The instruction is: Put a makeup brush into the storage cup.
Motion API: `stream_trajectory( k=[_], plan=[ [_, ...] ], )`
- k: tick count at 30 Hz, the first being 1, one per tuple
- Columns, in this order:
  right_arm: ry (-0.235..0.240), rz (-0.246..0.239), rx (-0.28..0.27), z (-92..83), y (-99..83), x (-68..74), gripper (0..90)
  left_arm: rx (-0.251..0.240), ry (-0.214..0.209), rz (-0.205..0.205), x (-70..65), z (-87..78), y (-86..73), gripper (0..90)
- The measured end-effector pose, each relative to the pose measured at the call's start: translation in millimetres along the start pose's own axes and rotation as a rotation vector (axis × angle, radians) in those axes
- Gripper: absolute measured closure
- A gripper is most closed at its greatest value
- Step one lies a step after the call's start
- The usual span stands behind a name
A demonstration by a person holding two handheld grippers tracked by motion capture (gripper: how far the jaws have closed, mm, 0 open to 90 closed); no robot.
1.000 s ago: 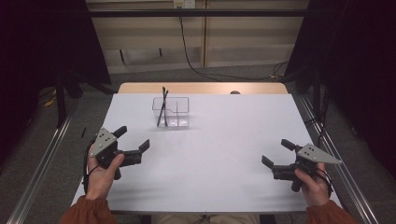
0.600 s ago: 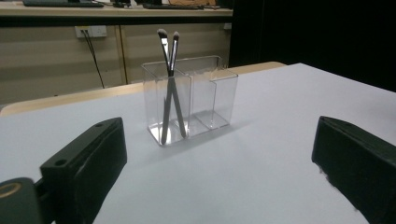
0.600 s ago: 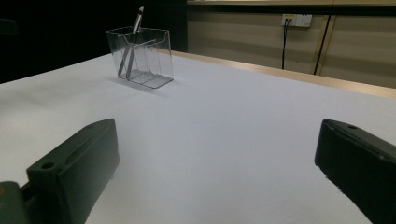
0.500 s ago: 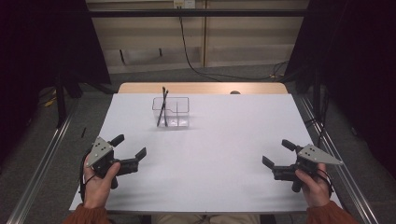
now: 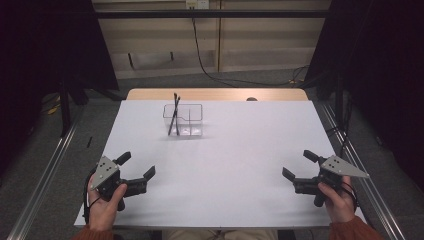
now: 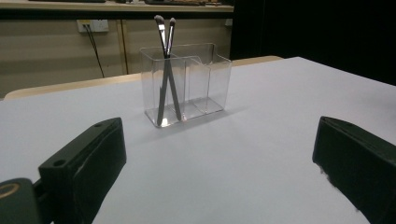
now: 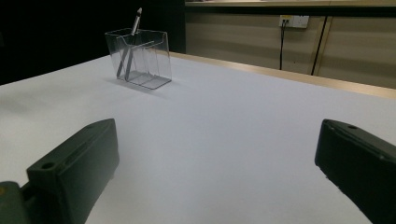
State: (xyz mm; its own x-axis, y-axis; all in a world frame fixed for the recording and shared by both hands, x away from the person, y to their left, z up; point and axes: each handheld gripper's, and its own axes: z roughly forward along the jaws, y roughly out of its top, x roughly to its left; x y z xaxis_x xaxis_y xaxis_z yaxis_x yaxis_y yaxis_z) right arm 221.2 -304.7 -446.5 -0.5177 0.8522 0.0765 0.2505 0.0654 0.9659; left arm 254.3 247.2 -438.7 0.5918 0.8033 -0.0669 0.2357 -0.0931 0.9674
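Spreading out ahead of me is the white worktop [image 5: 225,165], the largest thing here, its far edge showing a strip of bare wood. I take the clear organizer [image 5: 183,120] as my landmark: it stands upright on the worktop toward the far side, a little to my left of centre, and it is divided into compartments.

Well apart from the organizer, near the worktop's near left corner, my left hand [image 5: 104,202] holds the left gripper [image 5: 135,170]. Its jaws are spread wide and nothing is between them; in the left gripper view the organizer [image 6: 186,84] sits in the gap between the two black jaws, farther off on the bare surface.

Equally far from the organizer, by the near right edge, my right hand [image 5: 339,200] holds the right gripper [image 5: 299,165], also released, jaws wide and nothing in them. From the right gripper view the organizer [image 7: 138,57] appears far off at the upper left.

Inside the organizer's left compartment stand two slim makeup brushes [image 6: 166,70], bristle tips up, leaning across each other and rising above the rim.
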Motion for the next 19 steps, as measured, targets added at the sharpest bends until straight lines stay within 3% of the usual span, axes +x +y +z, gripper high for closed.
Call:
stream_trajectory(
  k=[5,13,19],
  plan=[
    [-0.001,-0.003,-0.003,-2.0,0.3,0.0,0.0,-0.015,0.012,0.003,-0.8,-3.1,-1.4,3.0],
    [0.004,-0.007,0.006,0.3,-0.1,0.3,0.0,-0.013,-0.015,-0.033,-2.3,-3.2,-1.0,2.4],
    [0.003,-0.008,0.007,0.3,-0.3,-0.4,0.0,-0.001,-0.017,-0.032,-2.5,-0.8,-1.6,2.2]
  ],
)
